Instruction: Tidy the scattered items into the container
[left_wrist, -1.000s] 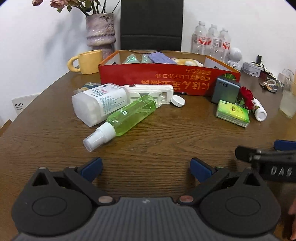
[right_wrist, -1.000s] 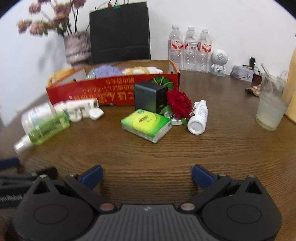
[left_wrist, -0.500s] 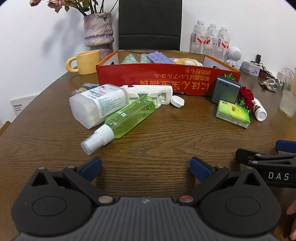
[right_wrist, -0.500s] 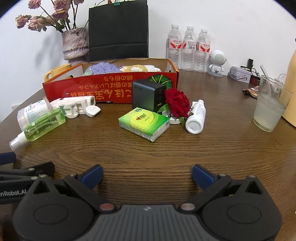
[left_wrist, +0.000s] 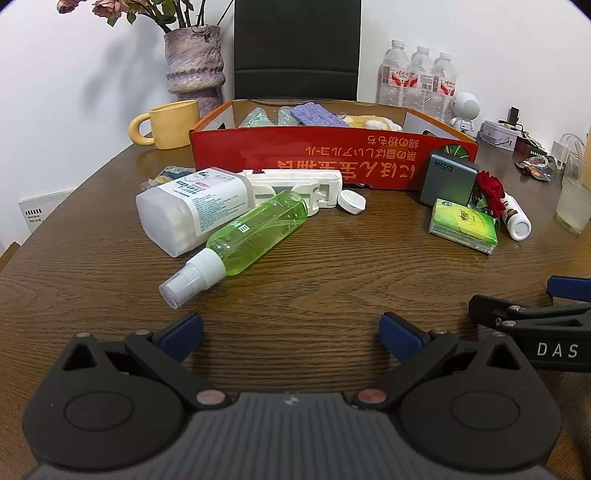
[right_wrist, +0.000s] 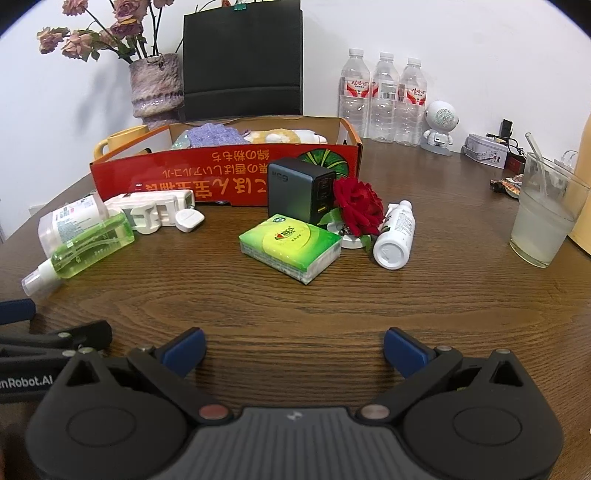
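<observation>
Left wrist view: the left gripper (left_wrist: 291, 330) hangs low over the desk (left_wrist: 332, 280) with its blue-tipped fingers spread wide apart and nothing between them. The red cardboard box (left_wrist: 332, 162) at the far side already holds a purple cloth (left_wrist: 317, 116) and a few pale items, so the tidying appears only partly done; most things lie outside it. Nearest, ahead and slightly left of the gripper, is the green spray bottle (left_wrist: 255, 232), on its side with its white nozzle pointing toward the gripper and its body resting against the white tub (left_wrist: 192, 214). Behind these lie a white plastic device (left_wrist: 295, 184) and a small white cap (left_wrist: 352, 201). Well to the right sit the green tissue pack (left_wrist: 463, 225), grey charger (left_wrist: 448, 181), red rose (left_wrist: 489, 190) and small white bottle (left_wrist: 517, 219). Right wrist view: the right gripper (right_wrist: 293, 347) likewise stands with its fingers wide apart and empty, clear of every item. The tissue pack (right_wrist: 290, 243) lies straight ahead of it, the nearest thing, with the charger (right_wrist: 299, 190) behind, touching or almost touching the box (right_wrist: 177, 177); the rose (right_wrist: 356, 206) and the small white bottle (right_wrist: 395, 236) lie just to the right. The spray bottle (right_wrist: 85, 247) lies far to the left, near the left gripper's arm (right_wrist: 55, 341).
</observation>
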